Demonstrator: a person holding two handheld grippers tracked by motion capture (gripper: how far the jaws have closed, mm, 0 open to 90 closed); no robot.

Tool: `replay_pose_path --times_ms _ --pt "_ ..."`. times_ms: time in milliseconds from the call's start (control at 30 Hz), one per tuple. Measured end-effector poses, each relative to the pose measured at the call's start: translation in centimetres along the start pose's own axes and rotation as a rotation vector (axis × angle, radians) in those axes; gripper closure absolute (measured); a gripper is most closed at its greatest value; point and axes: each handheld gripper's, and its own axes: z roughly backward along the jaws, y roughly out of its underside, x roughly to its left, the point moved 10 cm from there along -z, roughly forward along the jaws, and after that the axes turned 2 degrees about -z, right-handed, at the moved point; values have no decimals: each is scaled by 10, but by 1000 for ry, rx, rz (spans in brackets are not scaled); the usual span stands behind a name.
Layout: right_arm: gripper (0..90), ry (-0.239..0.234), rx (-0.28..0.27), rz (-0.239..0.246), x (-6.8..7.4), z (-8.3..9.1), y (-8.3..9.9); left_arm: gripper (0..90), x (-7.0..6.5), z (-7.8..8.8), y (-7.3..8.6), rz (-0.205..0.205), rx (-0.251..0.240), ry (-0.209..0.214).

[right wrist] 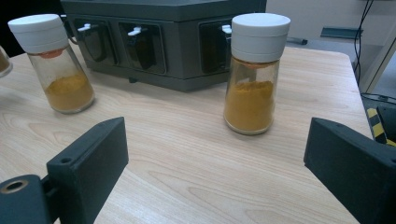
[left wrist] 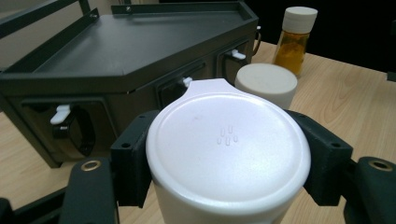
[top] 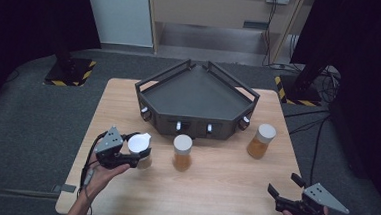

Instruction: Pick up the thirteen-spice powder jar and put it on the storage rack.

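Spice jar (top: 141,149) with the white lid sits clamped in the left hand-held gripper (top: 136,154) near the tabletop's (top: 223,189) left front, grasped but not yet placed, while the right hand-held gripper (top: 286,189) gapes wide and empty.

Room's looking pretty dim, overhead light is only really hitting the tabletop (top: 224,179). Corners are going black, and the close white lid (left wrist: 228,149) is glaring softly.

Right in front of the left gripper (top: 134,156) the dark rack (top: 197,100) blocks things, with the middle jar (top: 182,152) just beside it. Ahead of the right gripper (top: 285,186) there's bare table (top: 233,190), then the right-hand jar (top: 261,140).
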Motion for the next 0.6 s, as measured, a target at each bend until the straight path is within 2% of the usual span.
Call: replay_pose_path --times_ms 233,600 --pt "61 0 -1 -3 0 0 0 302 6 -8 -24 -6 12 20" --pt "50 2 -4 -5 -1 0 0 302 20 -18 -58 24 -7 43"
